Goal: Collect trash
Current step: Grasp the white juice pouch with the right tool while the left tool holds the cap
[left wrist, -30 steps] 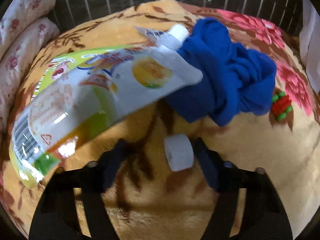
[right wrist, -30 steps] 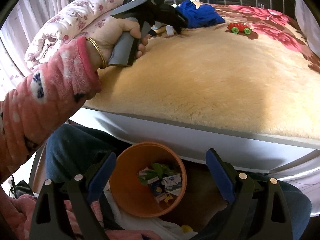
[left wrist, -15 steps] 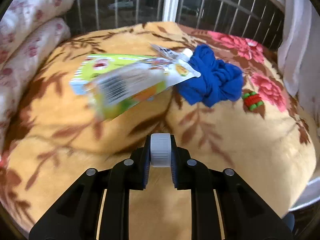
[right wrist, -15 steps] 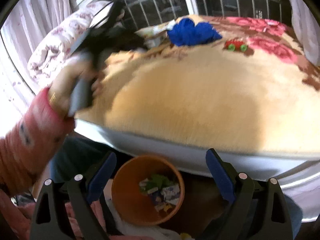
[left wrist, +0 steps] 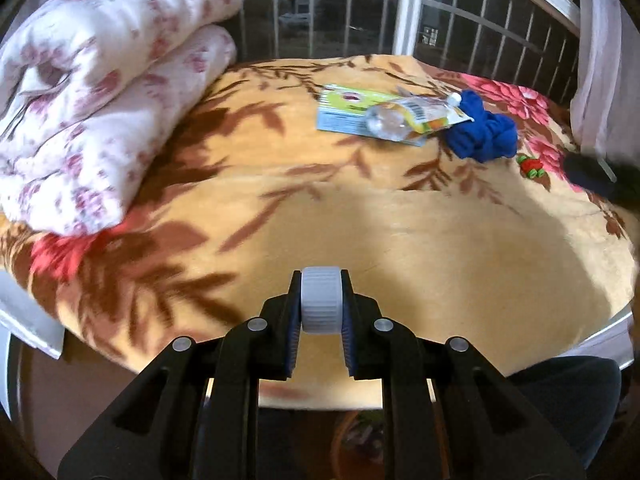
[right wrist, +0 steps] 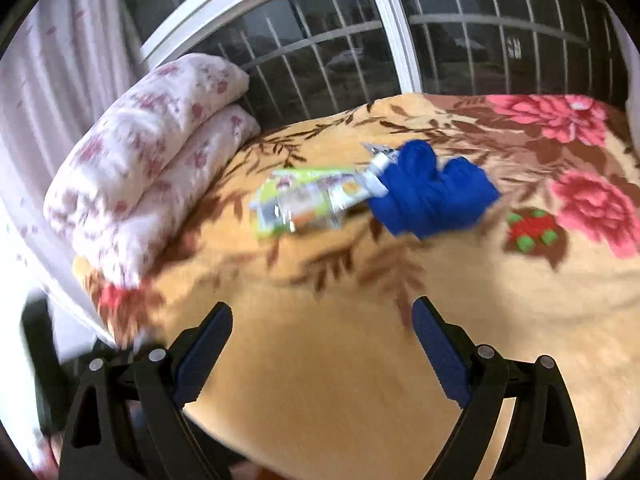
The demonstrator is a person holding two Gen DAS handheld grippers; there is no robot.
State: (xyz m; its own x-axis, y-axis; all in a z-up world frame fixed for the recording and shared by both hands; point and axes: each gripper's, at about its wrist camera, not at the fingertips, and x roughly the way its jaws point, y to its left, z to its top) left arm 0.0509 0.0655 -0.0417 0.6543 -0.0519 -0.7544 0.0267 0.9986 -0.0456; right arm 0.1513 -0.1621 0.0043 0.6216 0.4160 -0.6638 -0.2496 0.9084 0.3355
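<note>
Left wrist: left gripper clamps white bottle cap above blanket; pouch lies far back beside blue cloth.
Right wrist: right gripper spread wide, empty, over blanket; pouch touches blue cloth.

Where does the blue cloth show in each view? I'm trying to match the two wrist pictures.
Left wrist: blue cloth upper right, beside the pouch.
Right wrist: blue cloth centre right, right of the pouch.
Shared landmark: the small red and green toy just right of it.
</note>
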